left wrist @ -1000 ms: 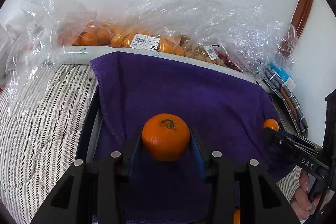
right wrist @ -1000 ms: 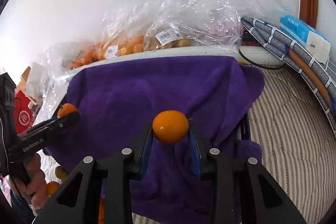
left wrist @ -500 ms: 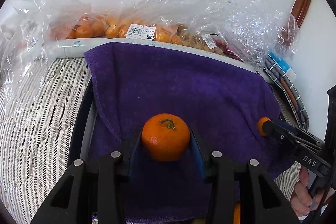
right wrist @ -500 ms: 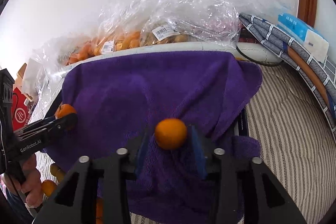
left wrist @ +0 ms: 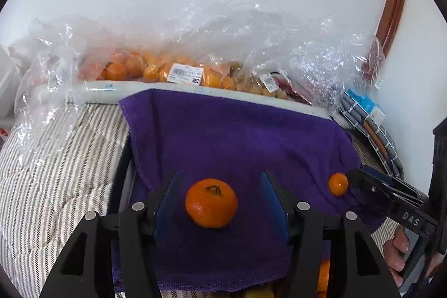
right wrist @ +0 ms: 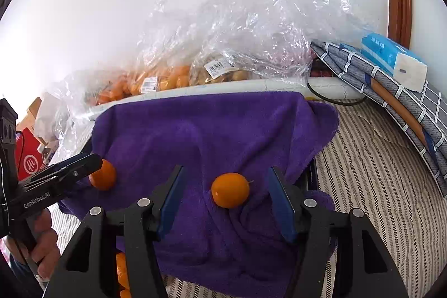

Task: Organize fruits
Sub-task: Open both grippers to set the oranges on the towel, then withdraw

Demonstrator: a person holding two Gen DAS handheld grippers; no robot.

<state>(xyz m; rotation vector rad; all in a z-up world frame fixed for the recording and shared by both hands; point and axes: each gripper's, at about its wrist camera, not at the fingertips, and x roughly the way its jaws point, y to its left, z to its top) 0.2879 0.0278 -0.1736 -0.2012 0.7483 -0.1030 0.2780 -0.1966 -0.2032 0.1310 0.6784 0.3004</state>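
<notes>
While spread wide in the left wrist view, left gripper (left wrist: 218,194) flanks tangerine (left wrist: 211,203) resting free on purple towel (left wrist: 237,136). Likewise spread in the right wrist view, right gripper (right wrist: 226,196) brackets smaller orange fruit (right wrist: 230,190), untouched, on towel folds.

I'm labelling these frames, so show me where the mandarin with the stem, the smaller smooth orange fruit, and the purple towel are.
mandarin (left wrist: 211,203), left wrist view, centre of its peel below the stem.
smaller orange fruit (right wrist: 230,190), right wrist view, middle of its skin.
purple towel (left wrist: 237,136), left wrist view, bare cloth behind the mandarin.
</notes>
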